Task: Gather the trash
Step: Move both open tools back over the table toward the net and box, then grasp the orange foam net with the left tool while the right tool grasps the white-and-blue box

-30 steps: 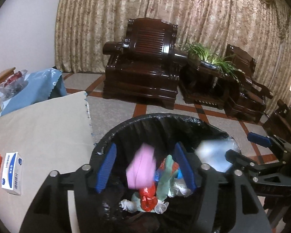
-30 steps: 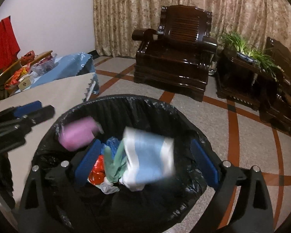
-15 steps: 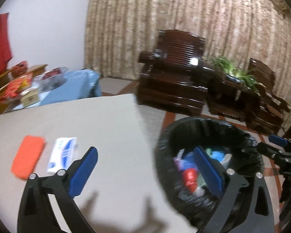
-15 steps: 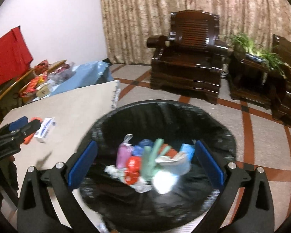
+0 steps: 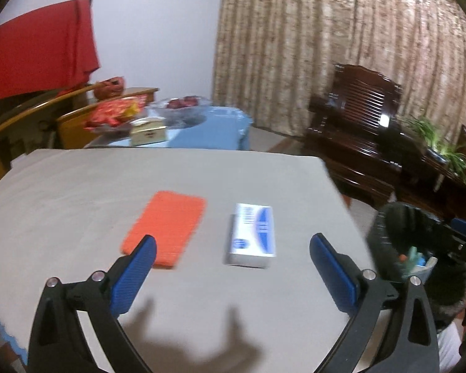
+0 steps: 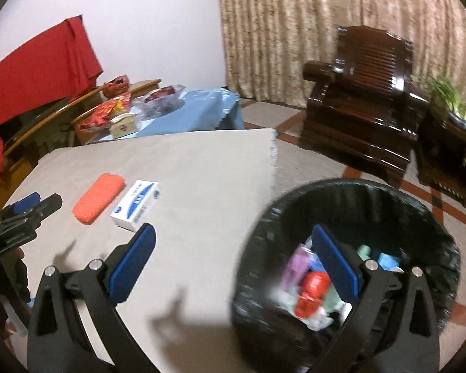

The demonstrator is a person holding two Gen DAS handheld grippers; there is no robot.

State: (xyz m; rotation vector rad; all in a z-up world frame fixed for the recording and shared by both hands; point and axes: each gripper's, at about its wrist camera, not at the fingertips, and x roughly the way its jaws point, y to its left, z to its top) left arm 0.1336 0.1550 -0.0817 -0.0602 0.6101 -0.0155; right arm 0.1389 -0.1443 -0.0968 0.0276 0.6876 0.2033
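Desk [image 5: 77, 186] carries orange sponge [image 5: 166, 228] beside white-blue box [image 5: 253, 237]; nothing blocks them. Bin [image 6: 419, 217] of trash just beside desk. Left tongs [image 5: 231, 275], right tongs [image 6: 233, 261] released, empty.

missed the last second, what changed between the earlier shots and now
Both tongs let go over the bin: a pink piece and a pale blue one dropped in. Left tongs and right tongs then swung back toward the table, open and empty. Orange pad and white box stayed put.

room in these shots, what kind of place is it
Most likely a home living room: a carved dark wooden armchair, floor-length patterned curtains, and a cloth-covered table beside a lined trash bin.
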